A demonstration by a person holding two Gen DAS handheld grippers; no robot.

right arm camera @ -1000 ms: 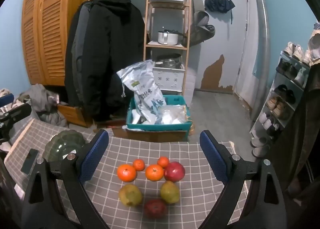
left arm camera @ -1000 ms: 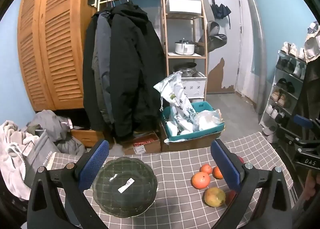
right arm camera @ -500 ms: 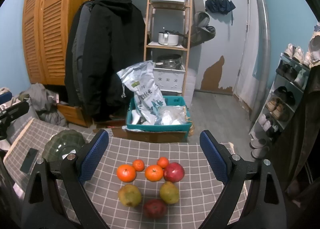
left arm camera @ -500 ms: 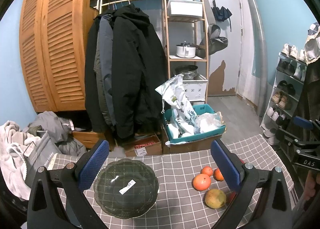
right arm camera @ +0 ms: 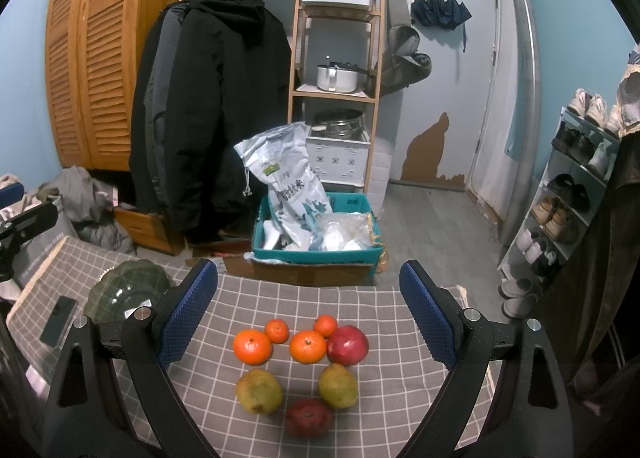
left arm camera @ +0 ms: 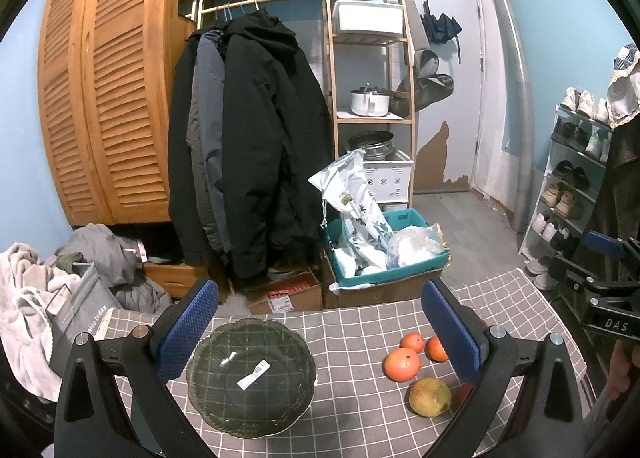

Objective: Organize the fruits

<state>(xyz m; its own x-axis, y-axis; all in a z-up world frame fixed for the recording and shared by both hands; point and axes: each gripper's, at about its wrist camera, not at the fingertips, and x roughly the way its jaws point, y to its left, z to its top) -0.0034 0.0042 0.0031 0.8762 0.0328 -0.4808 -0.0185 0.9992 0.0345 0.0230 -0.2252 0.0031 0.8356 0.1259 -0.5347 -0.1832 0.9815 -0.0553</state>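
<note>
My right gripper [right arm camera: 308,310] hangs over the fruit with its blue-padded fingers [right arm camera: 186,318] spread wide and nothing between them. Nearest to me under it lies a dark red apple [right arm camera: 308,416], flanked by 2 yellow-green pears, one on the left [right arm camera: 259,390] and one on the right [right arm camera: 338,385]. Behind those I count 4 oranges: a large one [right arm camera: 252,346], a medium one [right arm camera: 307,346] and 2 small ones [right arm camera: 277,330] [right arm camera: 325,325], with a second red apple [right arm camera: 348,345] touching the medium orange on its right. All 8 rest on the grey checked surface [right arm camera: 280,298].

My left gripper [left arm camera: 320,318] also holds its fingers [left arm camera: 188,328] wide and empty, above a dark green scalloped glass bowl [left arm camera: 252,376] with a white sticker [left arm camera: 253,370] inside. The bowl stands well apart from the fruit, off to its left. A black phone [right arm camera: 58,320] lies near the bowl at the surface's left edge.

Beyond the surface, on the floor, I see a teal crate [right arm camera: 320,254] holding a rice bag [right arm camera: 286,181], then dark coats [right arm camera: 216,109] on a rail, a wooden shelf unit [right arm camera: 336,89] and a shoe rack [right arm camera: 568,197] on the right.
</note>
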